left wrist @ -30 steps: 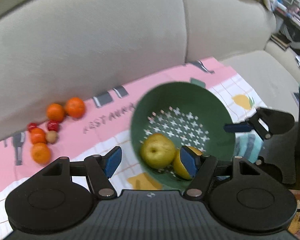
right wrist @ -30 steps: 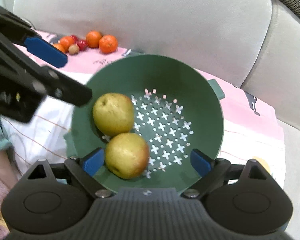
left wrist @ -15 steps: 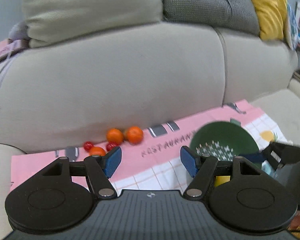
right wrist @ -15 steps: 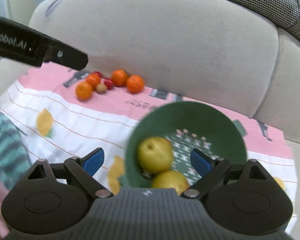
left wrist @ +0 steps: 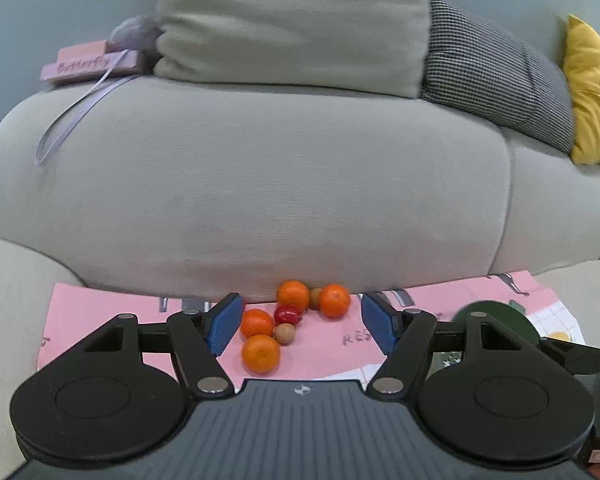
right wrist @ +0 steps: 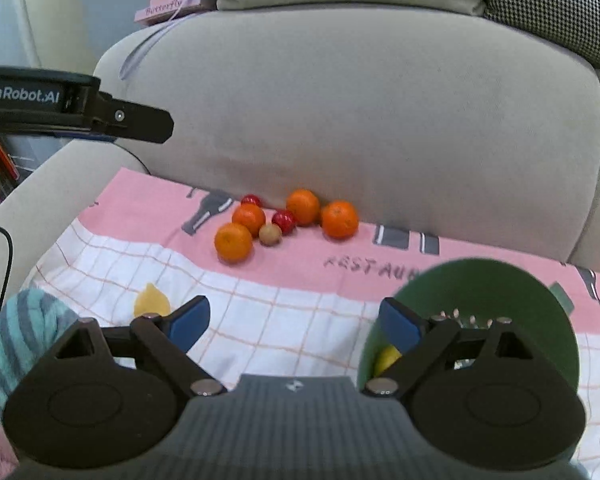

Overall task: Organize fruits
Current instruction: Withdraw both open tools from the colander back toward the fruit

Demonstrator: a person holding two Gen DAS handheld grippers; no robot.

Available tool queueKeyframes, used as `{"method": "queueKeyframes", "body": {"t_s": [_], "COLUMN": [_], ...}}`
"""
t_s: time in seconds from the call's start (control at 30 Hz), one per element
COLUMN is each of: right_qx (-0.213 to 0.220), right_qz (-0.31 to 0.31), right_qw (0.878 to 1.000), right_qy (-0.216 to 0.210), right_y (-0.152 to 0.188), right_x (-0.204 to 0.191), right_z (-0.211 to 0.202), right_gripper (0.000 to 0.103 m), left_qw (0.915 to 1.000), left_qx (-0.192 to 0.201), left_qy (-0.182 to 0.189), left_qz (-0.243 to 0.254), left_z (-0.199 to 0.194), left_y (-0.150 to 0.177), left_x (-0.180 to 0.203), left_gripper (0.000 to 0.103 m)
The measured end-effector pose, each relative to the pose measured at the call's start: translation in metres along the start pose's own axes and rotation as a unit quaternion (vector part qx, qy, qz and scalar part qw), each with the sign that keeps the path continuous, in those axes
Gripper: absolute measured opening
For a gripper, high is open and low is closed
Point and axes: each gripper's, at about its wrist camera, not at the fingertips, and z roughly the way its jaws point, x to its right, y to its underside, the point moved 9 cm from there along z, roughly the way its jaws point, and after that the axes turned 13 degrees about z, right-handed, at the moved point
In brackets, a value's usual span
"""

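While some yellow fruit (right wrist: 386,360) already sits in the green bowl (right wrist: 500,284), most of the job is left. Four oranges (right wrist: 233,242), red ones (right wrist: 284,221) and a brown one (right wrist: 270,234) lie in a bunch on the pink cloth (right wrist: 148,200) by the sofa (right wrist: 360,100). The left gripper (left wrist: 302,322) is spread wide, holding nothing, with the bunch just ahead. The right gripper (right wrist: 294,322) is spread and bare too. Its finger hides most of the bowl fruit.
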Motion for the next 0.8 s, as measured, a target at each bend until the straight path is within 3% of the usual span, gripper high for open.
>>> {"method": "queueKeyframes", "body": {"t_s": [0.43, 0.63, 0.8], "right_qx": [0.003, -0.012, -0.024], "right_qz": [-0.021, -0.026, -0.05], "right_qw": [1.0, 0.999, 0.998], "right_qy": [0.005, 0.017, 0.024], "right_y": [-0.026, -0.032, -0.041], "right_x": [0.001, 0.012, 0.019], "right_z": [0.052, 0.088, 0.114], "right_gripper": [0.059, 0.059, 0.052], "left_qw": [0.9965, 0.9922, 0.9881], "left_qx": [-0.078, -0.12, -0.148], "left_qy": [0.005, 0.012, 0.02], "left_qz": [-0.027, -0.029, -0.038], "left_z": [0.06, 0.092, 0.117], "left_y": [0.033, 0.053, 0.066], "left_x": [-0.021, -0.024, -0.024], "left_gripper": [0.068, 0.068, 0.067]}}
